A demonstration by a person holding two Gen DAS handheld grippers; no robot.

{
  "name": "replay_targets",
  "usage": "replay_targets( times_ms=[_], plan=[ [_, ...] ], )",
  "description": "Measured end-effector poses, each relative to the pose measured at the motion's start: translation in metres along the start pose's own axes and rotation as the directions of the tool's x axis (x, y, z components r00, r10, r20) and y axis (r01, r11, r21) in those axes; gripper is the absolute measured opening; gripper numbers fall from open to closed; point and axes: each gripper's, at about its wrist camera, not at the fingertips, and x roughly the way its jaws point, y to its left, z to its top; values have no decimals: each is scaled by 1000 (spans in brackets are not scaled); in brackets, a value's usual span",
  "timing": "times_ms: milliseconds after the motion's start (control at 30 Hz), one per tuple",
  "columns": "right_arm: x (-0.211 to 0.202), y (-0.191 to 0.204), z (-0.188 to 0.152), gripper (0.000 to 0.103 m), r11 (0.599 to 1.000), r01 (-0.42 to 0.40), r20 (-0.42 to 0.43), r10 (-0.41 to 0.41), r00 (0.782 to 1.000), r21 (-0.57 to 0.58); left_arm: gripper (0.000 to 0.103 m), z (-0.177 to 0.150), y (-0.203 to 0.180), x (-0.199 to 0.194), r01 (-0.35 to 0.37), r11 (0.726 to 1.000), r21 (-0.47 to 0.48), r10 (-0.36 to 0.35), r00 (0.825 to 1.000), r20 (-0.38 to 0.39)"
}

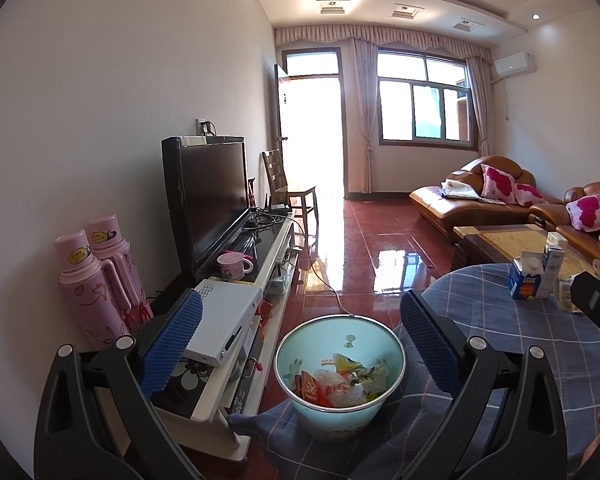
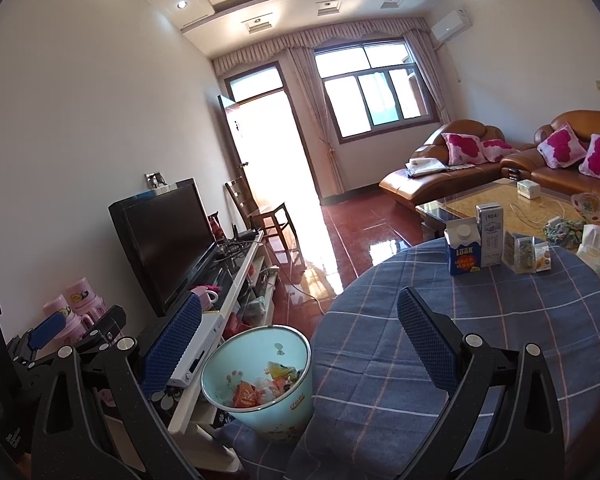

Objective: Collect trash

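A light blue trash bin (image 1: 339, 412) stands on the red floor beside the round table, with several wrappers inside; it also shows in the right wrist view (image 2: 260, 396). My left gripper (image 1: 300, 332) is open and empty above the bin. My right gripper (image 2: 300, 332) is open and empty over the near edge of the blue plaid tablecloth (image 2: 480, 320). On the table stand a blue carton (image 2: 464, 252), a grey-white carton (image 2: 490, 236) and small snack boxes (image 2: 526, 252). The blue carton shows in the left view too (image 1: 522, 280).
A white TV stand (image 1: 236, 364) with a television (image 1: 212, 204), a white box (image 1: 224, 320) and a pink mug (image 1: 234, 266) runs along the left wall. Pink thermoses (image 1: 96, 280) stand by it. A coffee table (image 2: 512, 208) and brown sofas (image 2: 480, 160) lie beyond.
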Motion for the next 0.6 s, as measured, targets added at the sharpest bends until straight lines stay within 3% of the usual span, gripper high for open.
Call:
replay_targets(
  times_ms=[233,600],
  plan=[
    [0,-1,-1,96,1000,3,0,-3,1000,8,97,-1,2,2,44,999,-22,-45,999,-21],
    [-1,-3,-2,97,1000,8,-1,-8,1000,13,97,0,1,2,18,1000,-3,-18,1000,-8]
  ],
)
